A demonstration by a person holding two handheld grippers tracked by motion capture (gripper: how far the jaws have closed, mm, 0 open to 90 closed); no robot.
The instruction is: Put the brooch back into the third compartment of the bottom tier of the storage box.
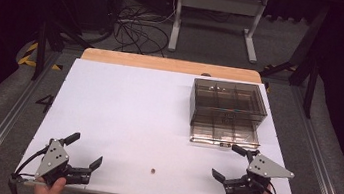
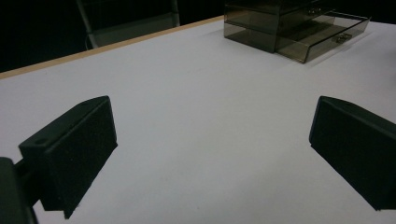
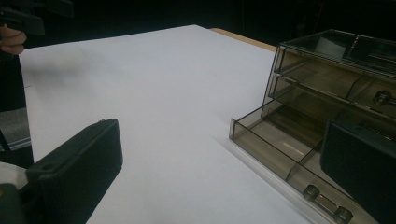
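Two grippers rest low at the near edge of the white table [image 1: 122,115], each in a hand, and both stand with jaws spread wide and nothing between them. The right gripper [image 1: 235,162] sits at the near right, one jaw tip just beside the front of the pulled-out bottom drawer [image 1: 225,132]; in the right gripper view that jaw stands in front of the drawer's corner, and whether it touches cannot be told. The drawer belongs to a smoky clear plastic drawer box [image 1: 228,100] at the far right of the table, and it has a small handle [image 3: 325,204] on its front wall and dividers inside. The left gripper [image 1: 86,150] is at the near left, well apart from the box, its jaws over bare table. Between the two grippers, near the front edge, lies a small brown bead-like object [image 1: 153,170], too small to identify.
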